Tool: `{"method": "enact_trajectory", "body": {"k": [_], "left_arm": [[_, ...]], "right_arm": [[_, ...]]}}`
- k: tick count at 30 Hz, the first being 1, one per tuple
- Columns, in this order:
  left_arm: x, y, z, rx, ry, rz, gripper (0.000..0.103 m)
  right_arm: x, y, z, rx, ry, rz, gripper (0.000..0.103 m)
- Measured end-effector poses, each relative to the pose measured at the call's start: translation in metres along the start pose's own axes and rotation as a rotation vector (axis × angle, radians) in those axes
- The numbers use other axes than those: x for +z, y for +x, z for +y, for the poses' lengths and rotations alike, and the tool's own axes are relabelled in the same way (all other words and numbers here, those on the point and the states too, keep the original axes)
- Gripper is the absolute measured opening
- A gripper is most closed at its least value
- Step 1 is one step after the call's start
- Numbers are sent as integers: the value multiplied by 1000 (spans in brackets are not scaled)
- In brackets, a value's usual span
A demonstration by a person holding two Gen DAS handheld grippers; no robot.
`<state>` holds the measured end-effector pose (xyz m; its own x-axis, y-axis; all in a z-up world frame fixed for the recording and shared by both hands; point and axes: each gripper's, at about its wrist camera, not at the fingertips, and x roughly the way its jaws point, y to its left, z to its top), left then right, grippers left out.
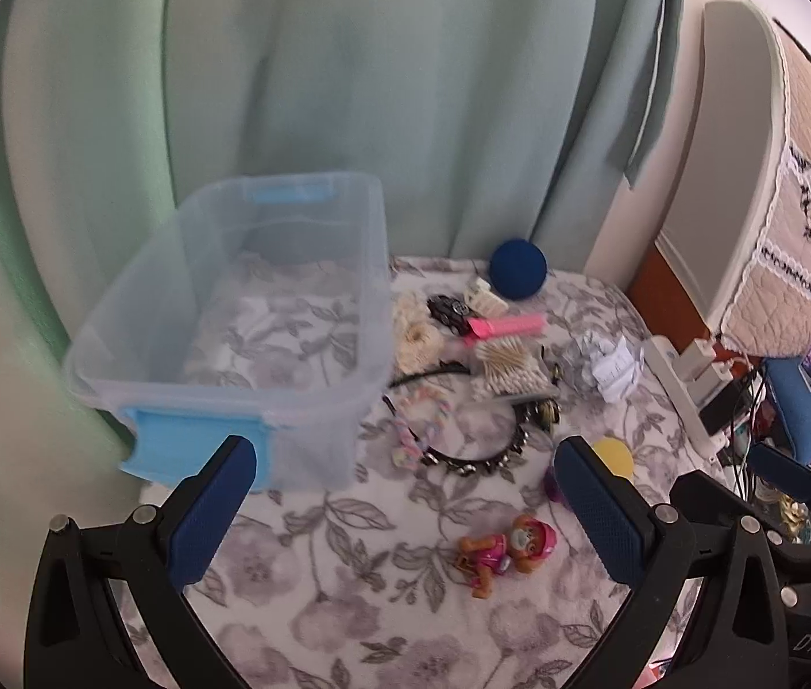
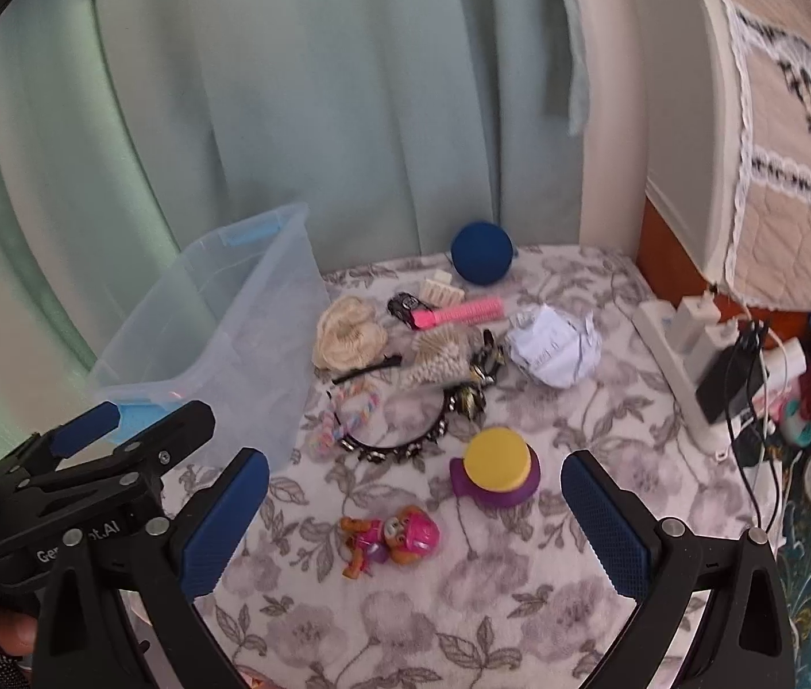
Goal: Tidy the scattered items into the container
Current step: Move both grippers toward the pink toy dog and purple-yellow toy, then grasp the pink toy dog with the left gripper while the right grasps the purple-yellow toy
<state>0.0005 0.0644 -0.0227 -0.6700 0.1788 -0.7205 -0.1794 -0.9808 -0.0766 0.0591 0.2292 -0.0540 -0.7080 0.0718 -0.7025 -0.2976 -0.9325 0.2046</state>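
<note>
A clear plastic bin (image 1: 233,310) with light blue handles stands at the left on a floral cloth (image 1: 348,574); it looks empty. To its right lie scattered items: a blue ball (image 1: 517,268), a pink comb (image 1: 506,326), cotton swabs (image 1: 506,370), crumpled paper (image 1: 606,364), a black headband (image 1: 474,451), and a pink toy pup (image 1: 506,548). A yellow-topped purple pot (image 2: 494,465) sits by the pup (image 2: 391,534). My left gripper (image 1: 405,517) is open above the cloth's near part. My right gripper (image 2: 417,522) is open too, around the pup and pot.
Pale green curtains (image 1: 348,86) hang behind the cloth. A white power strip (image 2: 675,356) with plugs and cables runs along the right edge. A quilted cover (image 2: 790,143) and assorted clutter fill the far right. A cream scrunchie (image 2: 348,336) and a pastel braided band (image 2: 348,410) lie near the bin (image 2: 221,333).
</note>
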Motion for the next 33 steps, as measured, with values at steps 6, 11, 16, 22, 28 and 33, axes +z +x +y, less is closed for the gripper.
{"method": "enact_trajectory", "body": {"k": [6, 11, 16, 22, 28, 33], "left_arm": [[-21, 33, -19, -19, 14, 98, 103], [-35, 57, -27, -52, 12, 175, 103], [-48, 75, -39, -63, 51, 232, 103], [-59, 102, -49, -66, 84, 301, 98], [-66, 120, -57, -79, 103, 345, 93], [-70, 129, -63, -108, 116, 359, 88]], "right_arm": [[-10, 20, -31, -14, 73, 50, 103], [-16, 37, -47, -26, 101, 91, 96], [-22, 58, -54, -16, 115, 136, 93], [-27, 84, -59, -7, 125, 189, 89], [-30, 110, -64, 3, 138, 238, 85], [-33, 128, -66, 12, 138, 266, 79]]}}
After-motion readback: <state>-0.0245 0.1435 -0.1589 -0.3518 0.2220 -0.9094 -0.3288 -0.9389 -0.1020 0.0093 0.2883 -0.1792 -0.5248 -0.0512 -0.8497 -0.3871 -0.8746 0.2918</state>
